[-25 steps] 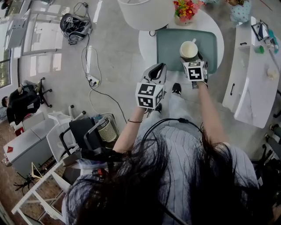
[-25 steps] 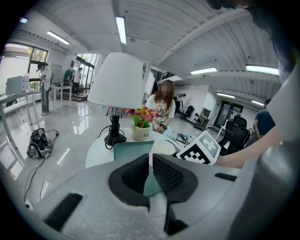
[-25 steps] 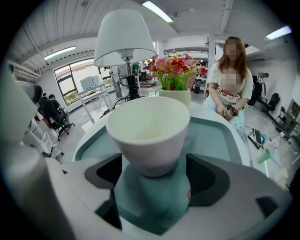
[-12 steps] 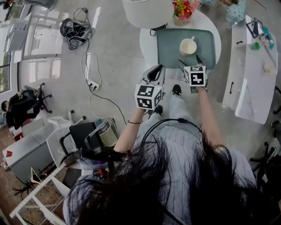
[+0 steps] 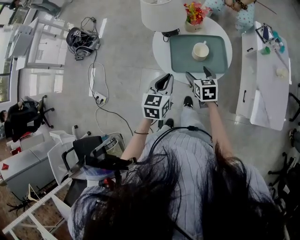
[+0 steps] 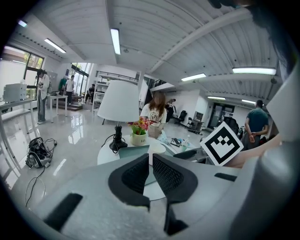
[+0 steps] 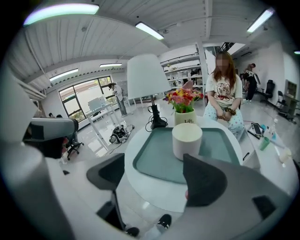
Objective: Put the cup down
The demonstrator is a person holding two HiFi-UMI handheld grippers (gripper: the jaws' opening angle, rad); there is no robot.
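The white cup (image 5: 200, 50) stands upright on the green tray (image 5: 180, 58) on the round white table (image 5: 161, 51). My right gripper (image 5: 198, 74) hovers off the table's near edge, clear of the cup, open and holding nothing. Its jaws have just been closing slightly, with nothing between them. In the right gripper view the cup (image 7: 187, 140) sits on the tray (image 7: 154, 161), beyond the spread jaws of the right gripper (image 7: 154, 176). My left gripper (image 5: 161, 83) hangs to the left of the right one, shut and empty. In its own view the left gripper (image 6: 151, 171) shows only a thin slit between the pads.
A white lamp (image 5: 161, 14) and a flower pot (image 5: 196, 14) stand at the table's far side. A person (image 7: 225, 93) sits behind it. A white counter (image 5: 262, 70) runs along the right. Cables and a power strip (image 5: 98, 84) lie on the floor to the left.
My right gripper has drawn back from the cup towards me. The cup stays on the tray. The left gripper has also pulled back, and the table now looks farther off.
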